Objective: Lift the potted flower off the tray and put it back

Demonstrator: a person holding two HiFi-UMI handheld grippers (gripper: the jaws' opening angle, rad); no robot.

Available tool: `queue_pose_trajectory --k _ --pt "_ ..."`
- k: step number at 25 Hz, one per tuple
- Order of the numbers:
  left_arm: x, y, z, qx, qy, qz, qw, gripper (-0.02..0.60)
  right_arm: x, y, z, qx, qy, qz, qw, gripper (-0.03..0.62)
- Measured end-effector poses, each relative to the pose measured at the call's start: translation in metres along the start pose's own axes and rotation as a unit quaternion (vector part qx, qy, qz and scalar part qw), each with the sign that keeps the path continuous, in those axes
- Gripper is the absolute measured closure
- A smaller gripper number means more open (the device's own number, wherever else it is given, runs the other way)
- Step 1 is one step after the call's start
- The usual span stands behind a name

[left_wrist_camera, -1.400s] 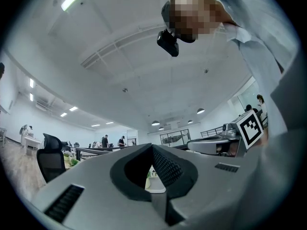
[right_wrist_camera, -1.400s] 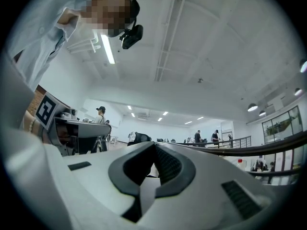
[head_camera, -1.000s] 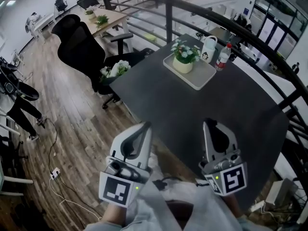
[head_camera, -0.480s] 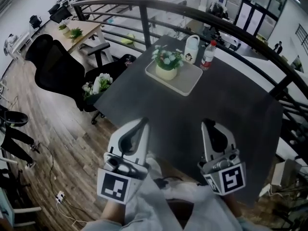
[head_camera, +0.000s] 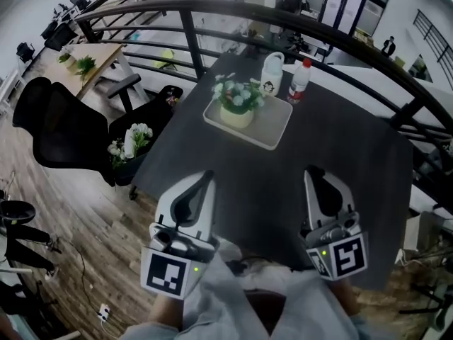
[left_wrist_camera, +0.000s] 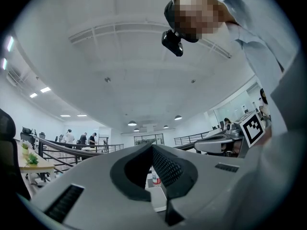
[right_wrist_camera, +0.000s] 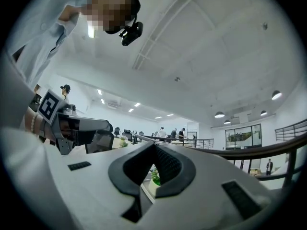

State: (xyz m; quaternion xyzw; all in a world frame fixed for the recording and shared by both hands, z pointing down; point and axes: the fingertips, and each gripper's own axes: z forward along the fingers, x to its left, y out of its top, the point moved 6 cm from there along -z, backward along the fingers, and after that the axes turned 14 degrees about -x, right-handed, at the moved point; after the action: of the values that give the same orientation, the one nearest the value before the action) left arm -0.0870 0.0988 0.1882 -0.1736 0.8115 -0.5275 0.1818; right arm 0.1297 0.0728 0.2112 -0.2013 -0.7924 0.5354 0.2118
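Grippers at the near edge of a dark table [head_camera: 269, 197]: left gripper [head_camera: 206, 178] and right gripper [head_camera: 316, 173], both clenched on nothing. Farther on, well apart from both, the potted flower [head_camera: 236, 103] stands on the left end of a pale tray [head_camera: 274, 129]. Probably light but top-heavy, with soft blooms, it looks best taken by the firm pot wall. Behind it stand a mug [head_camera: 271, 74] and a bottle [head_camera: 299, 81].

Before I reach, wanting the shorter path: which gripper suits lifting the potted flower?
Probably left: the potted flower sits at the left end of the tray, nearer the left gripper; mug and bottle stand toward the right gripper.
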Motion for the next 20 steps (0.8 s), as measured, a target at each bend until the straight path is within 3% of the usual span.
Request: queue_pose_trajectory --k 20 --pt "0.091 -0.057 0.054 -0.004 -0.072 -0.062 0.9955 0.583 -0.021 -0.028 0.096 0.024 -0.057 -0.102 0.993 0.594"
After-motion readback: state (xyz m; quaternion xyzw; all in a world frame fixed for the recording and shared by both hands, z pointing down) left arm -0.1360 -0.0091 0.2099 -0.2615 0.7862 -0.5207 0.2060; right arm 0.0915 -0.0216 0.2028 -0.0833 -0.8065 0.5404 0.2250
